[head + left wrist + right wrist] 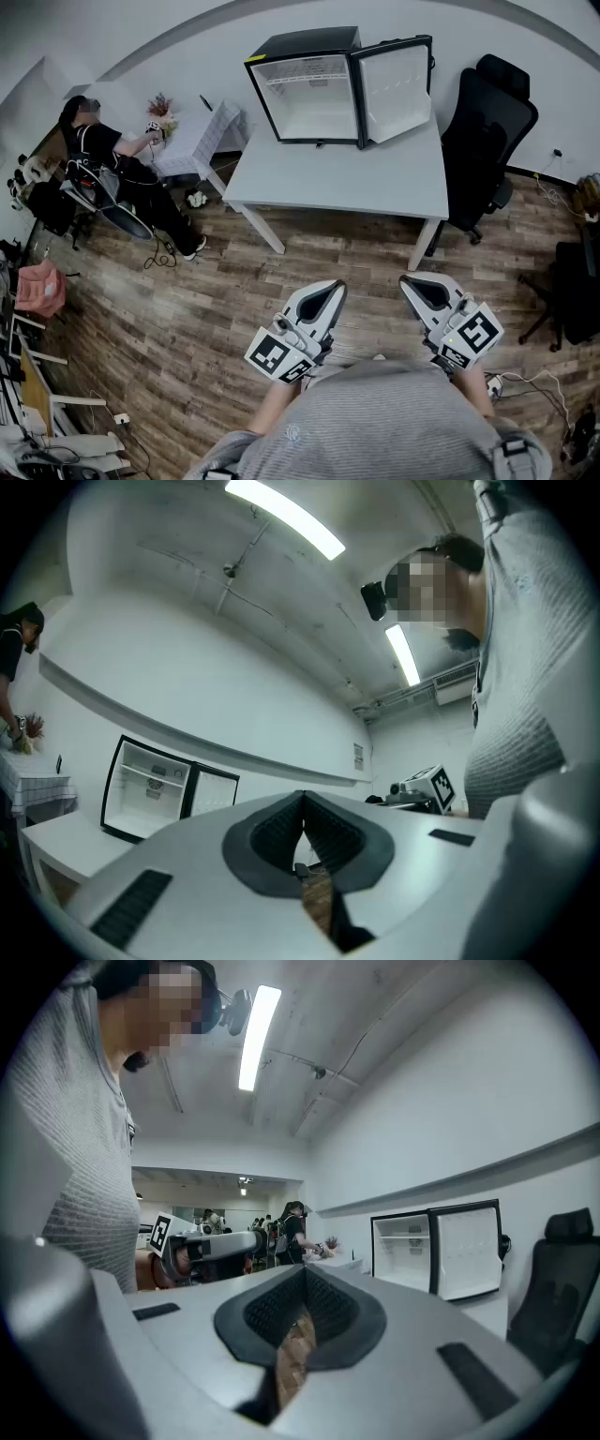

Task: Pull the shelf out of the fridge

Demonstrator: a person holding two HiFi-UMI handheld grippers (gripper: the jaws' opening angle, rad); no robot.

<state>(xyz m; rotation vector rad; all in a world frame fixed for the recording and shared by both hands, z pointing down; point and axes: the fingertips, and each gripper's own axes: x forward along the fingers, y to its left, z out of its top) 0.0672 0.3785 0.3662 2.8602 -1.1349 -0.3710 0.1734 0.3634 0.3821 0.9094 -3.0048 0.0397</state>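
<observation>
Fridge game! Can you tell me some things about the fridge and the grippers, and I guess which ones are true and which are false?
1. The fridge has its door open. True.
2. The fridge stands on the floor. False: it stands on the white table.
3. The left gripper is holding the shelf. False: it is shut on nothing, far from the fridge, and the shelf is inside the fridge.
4. A black chair stands beside the table. True.
5. The right gripper has its jaws wide open. False: its jaws are together, with nothing in them.
</observation>
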